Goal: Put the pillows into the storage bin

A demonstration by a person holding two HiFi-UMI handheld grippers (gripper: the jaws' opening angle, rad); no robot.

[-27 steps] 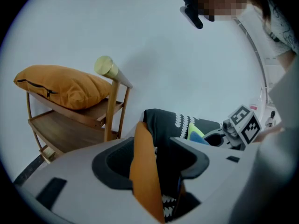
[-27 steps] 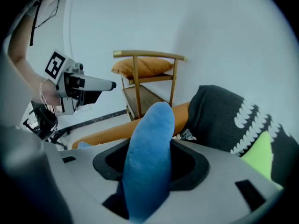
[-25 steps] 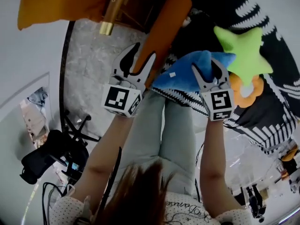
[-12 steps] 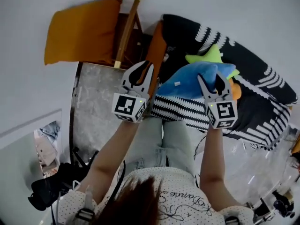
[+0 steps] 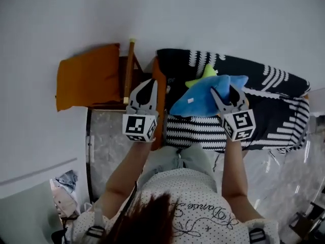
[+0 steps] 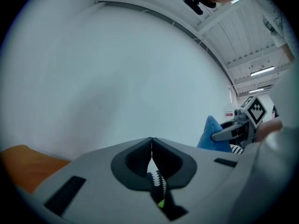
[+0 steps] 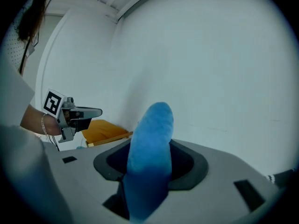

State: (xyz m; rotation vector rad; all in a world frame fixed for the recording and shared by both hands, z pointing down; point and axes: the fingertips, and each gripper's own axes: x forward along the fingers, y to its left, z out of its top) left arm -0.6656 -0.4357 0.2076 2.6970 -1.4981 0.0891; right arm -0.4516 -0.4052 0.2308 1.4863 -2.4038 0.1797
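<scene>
My right gripper (image 5: 225,91) is shut on a blue plush pillow (image 5: 200,99), which it holds up over the near side of the black-and-white patterned storage bin (image 5: 277,117). In the right gripper view the blue pillow (image 7: 152,148) stands between the jaws and fills the gap. A green star pillow (image 5: 204,75) lies in the bin, mostly hidden behind the blue one. My left gripper (image 5: 147,84) hovers left of the bin, shut with nothing in it. Its pads meet in the left gripper view (image 6: 151,146). An orange pillow (image 5: 86,76) rests to the left.
The orange pillow lies on a wooden chair (image 5: 129,70) against the white wall (image 5: 213,14). A grey marble-look floor strip (image 5: 104,141) runs below the chair. The person's legs and arms fill the lower middle of the head view.
The left gripper's jaws have closed from open to shut. Both grippers have risen toward the wall, the blue pillow going with the right one and now covering most of the green star.
</scene>
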